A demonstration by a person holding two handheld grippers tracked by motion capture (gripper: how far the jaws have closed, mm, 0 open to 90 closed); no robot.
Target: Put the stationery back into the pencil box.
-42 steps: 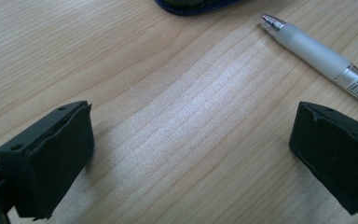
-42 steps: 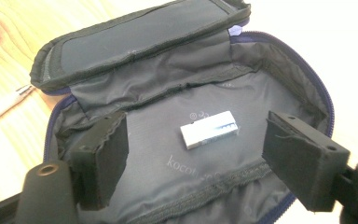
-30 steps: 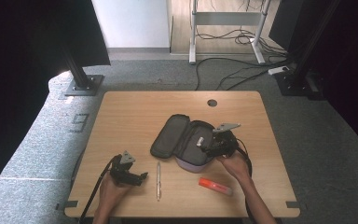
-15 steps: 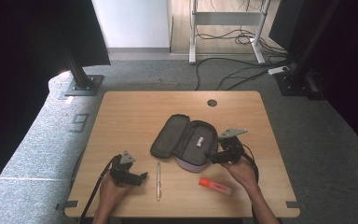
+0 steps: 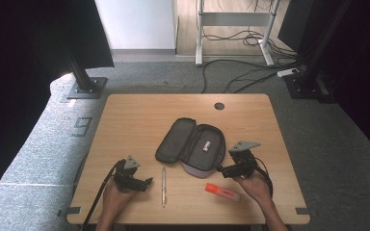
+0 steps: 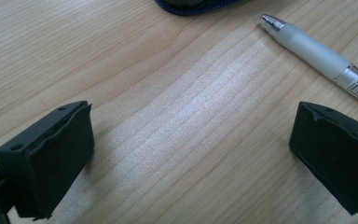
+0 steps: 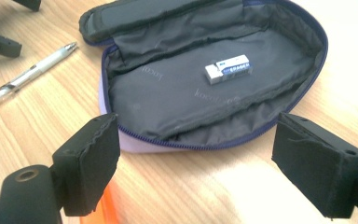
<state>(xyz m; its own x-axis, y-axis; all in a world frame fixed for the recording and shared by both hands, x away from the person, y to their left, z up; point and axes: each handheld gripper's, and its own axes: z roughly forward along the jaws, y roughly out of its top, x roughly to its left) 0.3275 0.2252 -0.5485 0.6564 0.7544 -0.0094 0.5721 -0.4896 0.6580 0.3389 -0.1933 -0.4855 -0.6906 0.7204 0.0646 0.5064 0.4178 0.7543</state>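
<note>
1. The table (image 5: 139, 110) carries the same layout as a second ago; nothing lying on it has shifted.
2. The case (image 5: 192, 144) lies open at mid-table, lid flap folded out to the left. A second ago your right gripper sat over its right half; the case now lies clear of it.
3. Your right gripper (image 5: 220, 169) has drawn back toward you and now sits just off the case's near right edge, jaws pointing left at it. In the right gripper view (image 7: 196, 168) the jaws stand wide apart with nothing between the pads, the case (image 7: 205, 84) straight ahead.
4. Your right hand (image 5: 253, 185) grips the body from behind, forearm coming in from the bottom edge.
5. Your left gripper (image 5: 149, 181) is where it was, near the front left edge, jaws pointing right toward the pen. Its jaws (image 6: 191, 154) are wide open and empty over bare wood.
6. The marker (image 5: 222, 191), orange, lies near the front edge, just left of your right hand.
7. The pen (image 5: 164, 186) lies lengthwise between the two grippers, just beside your left jaws (image 6: 317, 53).
8. The eraser (image 7: 227, 68) rests inside the case, on the lining.
</note>
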